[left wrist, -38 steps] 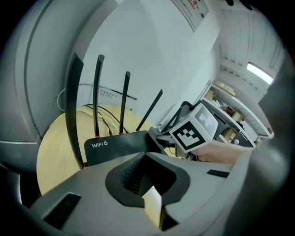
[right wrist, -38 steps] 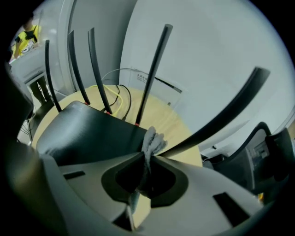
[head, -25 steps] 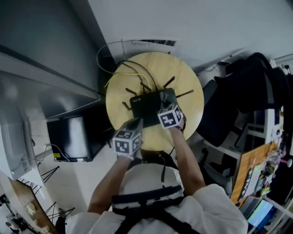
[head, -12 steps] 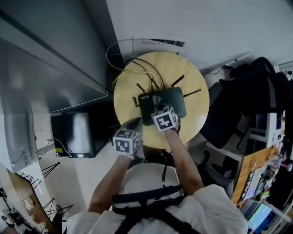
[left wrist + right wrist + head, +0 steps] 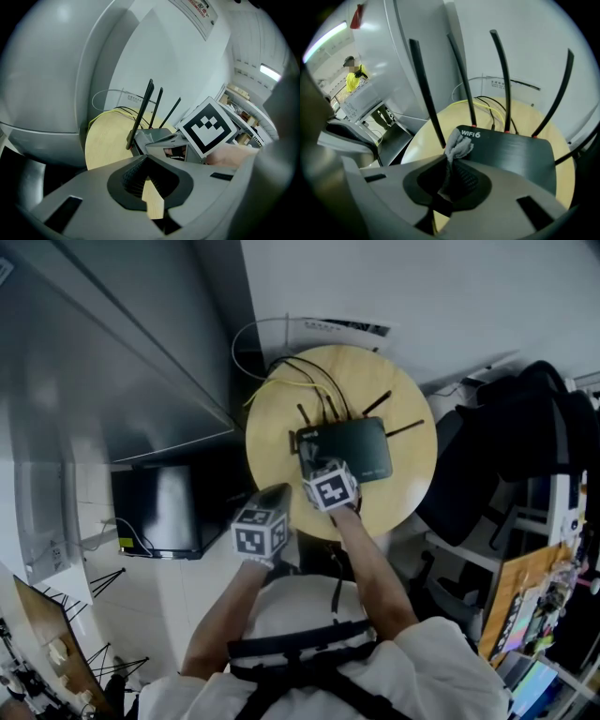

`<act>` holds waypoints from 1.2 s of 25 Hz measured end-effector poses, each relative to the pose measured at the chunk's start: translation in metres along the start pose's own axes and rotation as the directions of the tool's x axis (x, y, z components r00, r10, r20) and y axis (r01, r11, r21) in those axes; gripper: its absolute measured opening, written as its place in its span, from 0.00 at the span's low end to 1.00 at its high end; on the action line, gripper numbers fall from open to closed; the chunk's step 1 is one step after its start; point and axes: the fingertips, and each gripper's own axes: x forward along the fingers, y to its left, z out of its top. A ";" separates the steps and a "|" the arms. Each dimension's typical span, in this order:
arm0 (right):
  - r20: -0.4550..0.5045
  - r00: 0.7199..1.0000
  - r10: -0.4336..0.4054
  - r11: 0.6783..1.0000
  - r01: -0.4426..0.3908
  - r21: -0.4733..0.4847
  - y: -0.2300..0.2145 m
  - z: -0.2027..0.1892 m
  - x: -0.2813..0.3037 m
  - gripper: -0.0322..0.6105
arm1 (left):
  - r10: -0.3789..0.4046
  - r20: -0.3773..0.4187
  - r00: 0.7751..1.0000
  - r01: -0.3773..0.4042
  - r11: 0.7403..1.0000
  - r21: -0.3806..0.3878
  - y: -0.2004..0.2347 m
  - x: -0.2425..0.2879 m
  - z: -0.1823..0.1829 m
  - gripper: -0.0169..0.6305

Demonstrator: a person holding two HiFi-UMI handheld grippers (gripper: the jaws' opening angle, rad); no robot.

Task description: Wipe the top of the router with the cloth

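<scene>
Finding 1, position. The right gripper (image 5: 316, 468) now stands over the near left corner of the router (image 5: 352, 448), which sits in the middle of the round table (image 5: 405, 495) with its antennas (image 5: 423, 89) rising along its far edge. A second ago this gripper was over the near right part of the lid. It has since travelled leftward along the near edge.

Finding 2, grip. In the right gripper view the jaws are closed tight on the cloth (image 5: 458, 144). A grey tuft stands out past the tips and lies at the lid's left corner, beside the printed mark and close to the foot of the leftmost antenna. We cannot confirm from these views how firmly the tuft presses on the surface.

Finding 3, other hand. The left gripper (image 5: 146, 165) has stayed off the table's near left edge throughout. Its tips are drawn together with nothing between them, and only a sliver of table shows behind. It takes no part in the work.

Assessment. We judge that one stroke across the near strip of the lid is complete. The far strip by the antennas appears not yet covered. A return stroke further back seems due, and the antenna feet could snag the tuft there.
</scene>
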 end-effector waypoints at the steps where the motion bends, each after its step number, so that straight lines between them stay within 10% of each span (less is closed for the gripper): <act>1: 0.002 1.000 0.010 1.000 -0.010 0.003 0.004 0.000 0.001 0.11 | 0.000 0.002 1.000 0.000 1.000 0.000 0.001 -0.002 -0.001 0.01; 15: 0.050 0.996 0.070 0.991 -0.075 0.107 0.012 0.000 -0.008 0.11 | -0.025 -0.009 1.000 0.025 1.000 0.016 -0.003 -0.002 -0.001 0.01; 30: -0.005 0.998 -0.061 0.993 0.061 0.105 -0.069 -0.035 -0.023 0.11 | -0.056 -0.041 0.998 0.057 0.998 0.034 -0.025 0.027 0.003 0.01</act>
